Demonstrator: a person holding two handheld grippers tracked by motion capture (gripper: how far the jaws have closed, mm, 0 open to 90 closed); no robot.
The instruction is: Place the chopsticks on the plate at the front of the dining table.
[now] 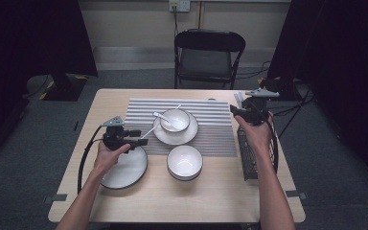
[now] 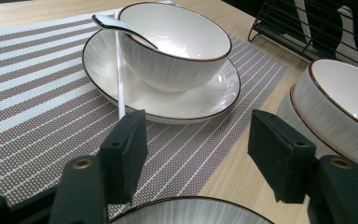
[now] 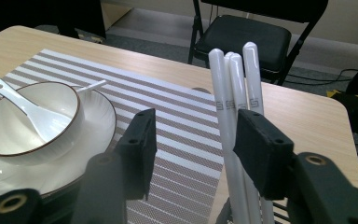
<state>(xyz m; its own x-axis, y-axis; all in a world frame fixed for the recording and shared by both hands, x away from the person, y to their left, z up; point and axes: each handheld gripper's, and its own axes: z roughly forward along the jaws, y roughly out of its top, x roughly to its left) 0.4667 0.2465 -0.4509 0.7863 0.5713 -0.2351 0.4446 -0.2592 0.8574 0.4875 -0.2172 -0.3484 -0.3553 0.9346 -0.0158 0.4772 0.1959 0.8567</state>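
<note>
High view: the left tool (image 1: 136,137) hovers over the near plate (image 1: 124,167) beside the striped mat (image 1: 211,129), and its jaws are too small to read here. The right tool (image 1: 237,112) hangs above the wire rack (image 1: 249,158), whose contents the hand hides.

Left gripper view: jaws apart, nothing between them. One white chopstick (image 2: 119,65) leans on the saucer (image 2: 191,100), its top cut off.

Right gripper view: jaws stand apart, the white chopsticks (image 3: 235,84) rising against the right pad (image 3: 261,149). Whether they're pinched, I cannot tell, and their lower ends are hidden.
</note>
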